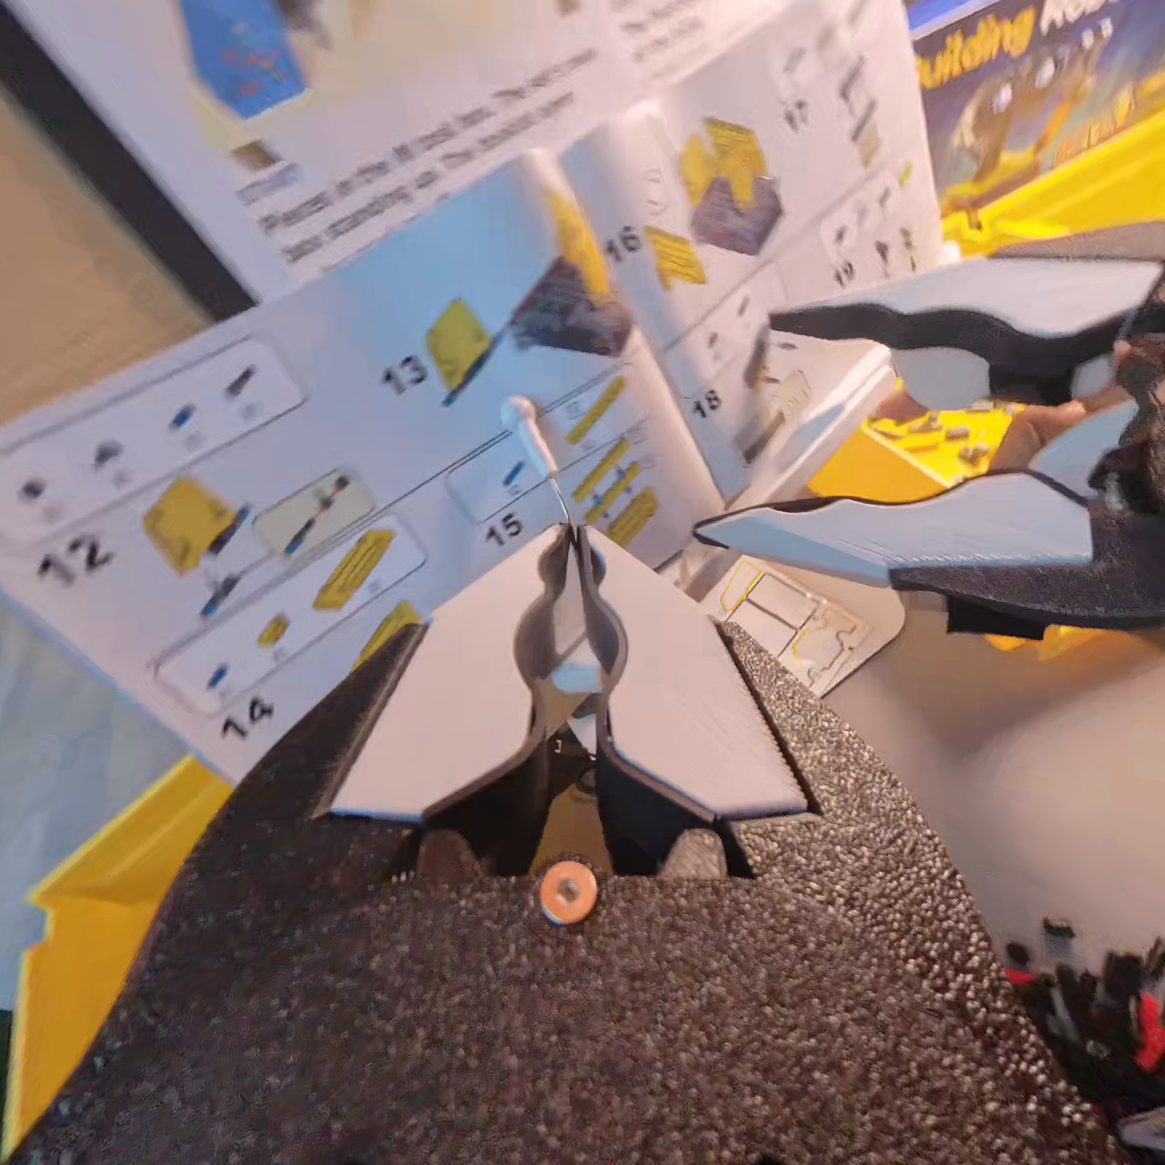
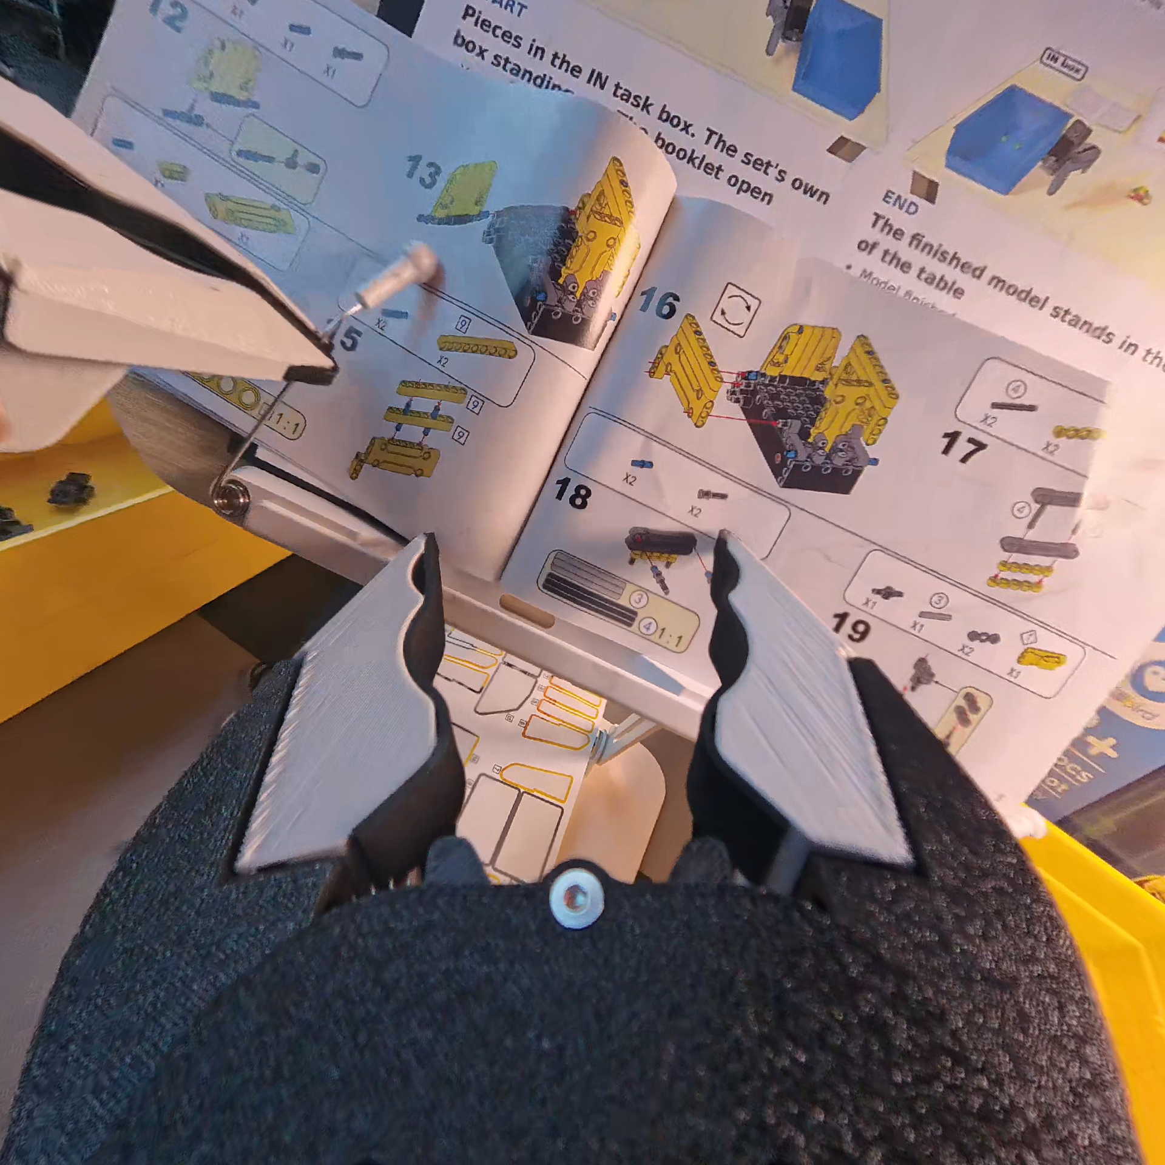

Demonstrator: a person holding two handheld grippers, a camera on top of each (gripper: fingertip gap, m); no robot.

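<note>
I had the open instruction booklet [image 2: 630,353] filling most of both views, propped up on a pale stand [image 2: 567,637], numbered building steps across both pages. Behind it stood a large white printed sheet [image 2: 945,208] with pictures of blue boxes. Yellow bins sat either side: one at left [image 2: 113,567] in the right wrist view holding small dark pieces [image 2: 70,488], another at lower right [image 2: 1109,933]. A flat sheet with yellow and black outlined shapes [image 2: 523,756] lay on the worktop [image 2: 126,725] under the stand.

My left hand-held gripper [image 1: 572,536] was closed tight, fingertips pinching a thin metal wire arm [image 1: 558,495] with a small whitish cylindrical tip [image 1: 520,413] resting against the left page. In the right wrist view that wire ran down to a pivot [image 2: 228,498] at the stand's left end; looked like a page holder.

My right hand-held gripper [image 2: 573,542] was open, jaws wide apart, holding nothing, pointed at the lower part of the right-hand page and not touching it. From the left wrist view it [image 1: 731,428] hung just right of the booklet.
</note>
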